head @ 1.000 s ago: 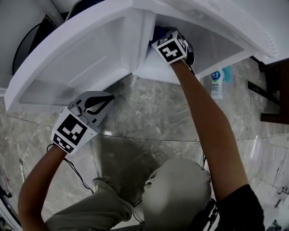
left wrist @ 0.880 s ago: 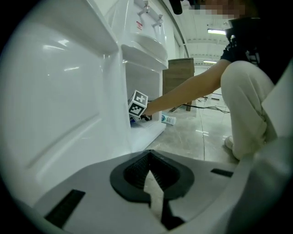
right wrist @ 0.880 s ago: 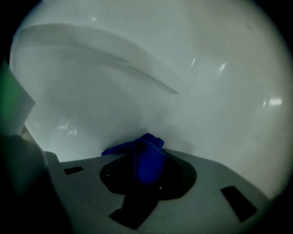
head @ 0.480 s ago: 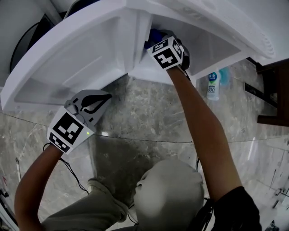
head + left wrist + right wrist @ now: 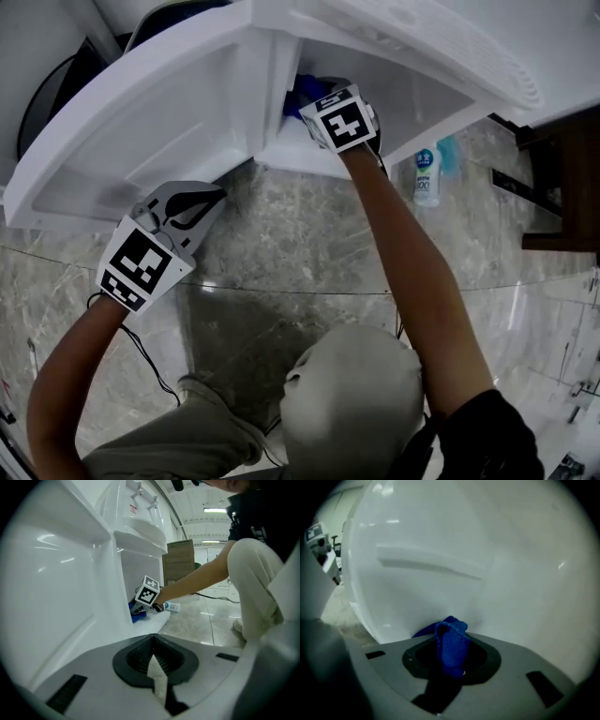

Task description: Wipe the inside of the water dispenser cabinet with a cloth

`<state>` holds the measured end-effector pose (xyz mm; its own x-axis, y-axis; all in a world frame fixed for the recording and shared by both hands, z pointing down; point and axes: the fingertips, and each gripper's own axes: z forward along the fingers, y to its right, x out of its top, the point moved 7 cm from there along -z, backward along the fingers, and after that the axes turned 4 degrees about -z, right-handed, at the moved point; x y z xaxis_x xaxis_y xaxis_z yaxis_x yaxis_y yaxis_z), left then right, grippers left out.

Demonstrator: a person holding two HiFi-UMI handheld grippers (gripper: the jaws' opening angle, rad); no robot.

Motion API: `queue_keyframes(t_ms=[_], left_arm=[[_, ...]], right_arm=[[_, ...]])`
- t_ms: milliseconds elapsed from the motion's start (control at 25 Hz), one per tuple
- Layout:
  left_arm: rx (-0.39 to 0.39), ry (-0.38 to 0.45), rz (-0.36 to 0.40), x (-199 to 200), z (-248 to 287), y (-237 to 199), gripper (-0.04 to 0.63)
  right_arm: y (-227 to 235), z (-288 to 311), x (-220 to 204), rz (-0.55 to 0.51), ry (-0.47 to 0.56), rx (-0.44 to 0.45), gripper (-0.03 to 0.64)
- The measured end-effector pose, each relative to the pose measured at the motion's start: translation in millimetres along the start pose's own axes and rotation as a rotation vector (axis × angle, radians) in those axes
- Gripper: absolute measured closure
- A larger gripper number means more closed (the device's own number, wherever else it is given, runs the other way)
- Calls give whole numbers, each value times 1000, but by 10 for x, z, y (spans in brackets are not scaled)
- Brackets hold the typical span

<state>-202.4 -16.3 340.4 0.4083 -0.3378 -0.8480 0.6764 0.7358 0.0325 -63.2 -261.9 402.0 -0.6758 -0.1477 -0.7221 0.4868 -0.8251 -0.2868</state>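
The white water dispenser cabinet [image 5: 412, 94] stands open, its door [image 5: 141, 122] swung out to the left. My right gripper [image 5: 314, 98] reaches into the cabinet and is shut on a blue cloth [image 5: 300, 89]. In the right gripper view the cloth [image 5: 451, 644] is bunched between the jaws and lies against the white inner wall [image 5: 487, 550]. My left gripper [image 5: 214, 195] hangs outside, just below the door's edge, shut and holding nothing. From the left gripper view [image 5: 152, 660] the right gripper's marker cube [image 5: 148, 591] and the cloth [image 5: 137, 616] show in the cabinet's mouth.
A small plastic bottle [image 5: 427, 178] stands on the marble floor just right of the cabinet. Dark wooden furniture [image 5: 562, 178] is at the right edge. The person's bent knee [image 5: 352, 394] is low in the middle. A black cable [image 5: 150, 356] trails from the left gripper.
The right gripper has shifted a little inside the cabinet and rolled, keeping the cloth. The left gripper has stayed by the door. The head view has drifted.
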Motion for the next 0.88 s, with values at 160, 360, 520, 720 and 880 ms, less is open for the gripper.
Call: queue_keyframes(t_ms=[160, 360, 520, 720, 880], left_arm=[[-19, 52, 18, 171, 138, 38, 589], [-7, 99, 62, 319, 254, -7, 589], [-27, 112, 91, 367, 407, 81, 589], [-62, 147, 128, 545, 645, 229, 589], [-57, 183, 141, 688, 670, 267, 589]], right_arm=[[-217, -384, -75, 145, 80, 70, 531], [-408, -975, -12, 272, 220, 151, 531], [-512, -1471, 9, 308, 277, 168, 531], [-518, -1862, -97, 372, 309, 163, 531], [-553, -1920, -81, 368, 298, 189, 529]])
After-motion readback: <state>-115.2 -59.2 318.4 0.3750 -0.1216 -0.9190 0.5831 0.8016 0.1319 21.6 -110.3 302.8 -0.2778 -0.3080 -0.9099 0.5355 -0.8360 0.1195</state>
